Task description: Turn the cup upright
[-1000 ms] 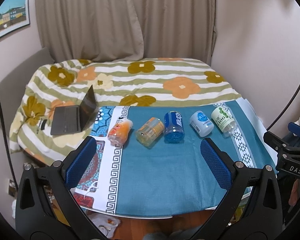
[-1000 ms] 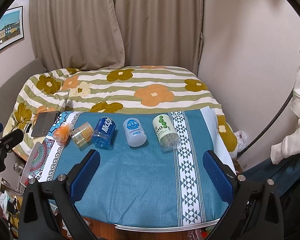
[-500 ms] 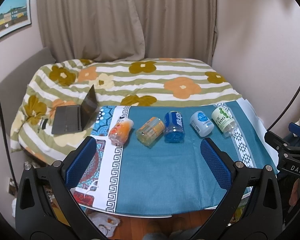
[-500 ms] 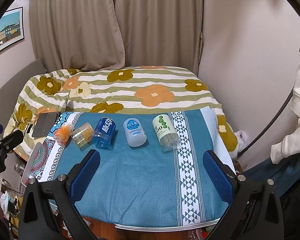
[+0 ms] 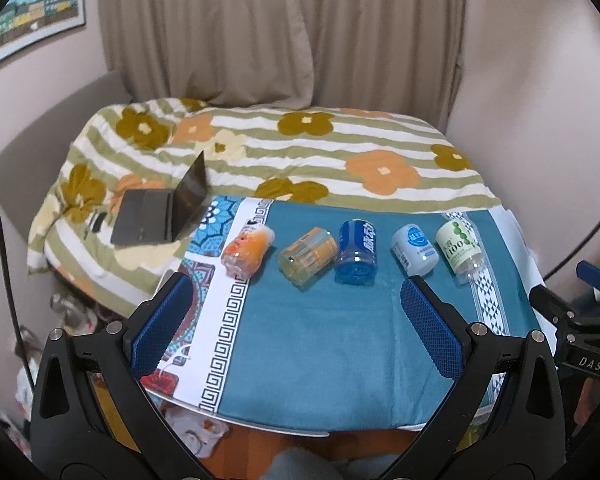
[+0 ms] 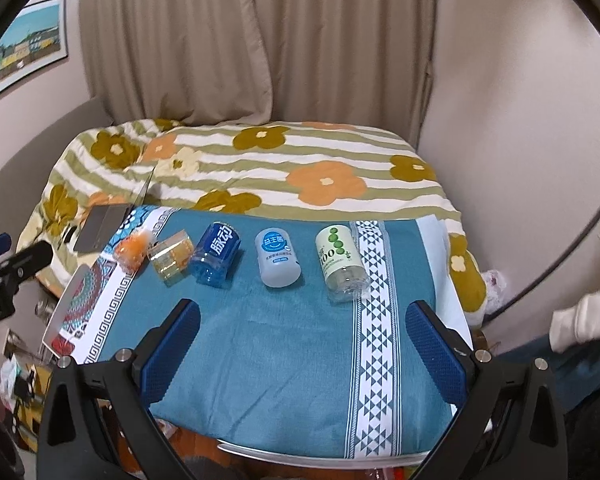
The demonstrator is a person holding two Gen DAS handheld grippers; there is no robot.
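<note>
Several cups lie on their sides in a row on the blue-clothed table (image 5: 308, 344): an orange cup (image 5: 247, 251), a yellow-orange cup (image 5: 307, 255), a blue cup (image 5: 357, 250), a white-blue cup (image 5: 414, 249) and a green-white cup (image 5: 459, 249). The right wrist view shows the same row: orange (image 6: 131, 249), yellow-orange (image 6: 171, 260), blue (image 6: 216, 253), white-blue (image 6: 277, 257), green-white (image 6: 340, 262). My left gripper (image 5: 296, 326) is open and empty, above the table's front, short of the cups. My right gripper (image 6: 302, 354) is open and empty, also short of them.
A bed with a flowered, striped cover (image 5: 300, 148) lies behind the table. An open laptop (image 5: 162, 210) sits on the bed at left. Curtains and walls close the back and right. Clutter lies on the floor at lower left (image 5: 72, 312).
Both grippers have barely moved, only a slight drift of view. The cups lie as before and both grippers stay open.
</note>
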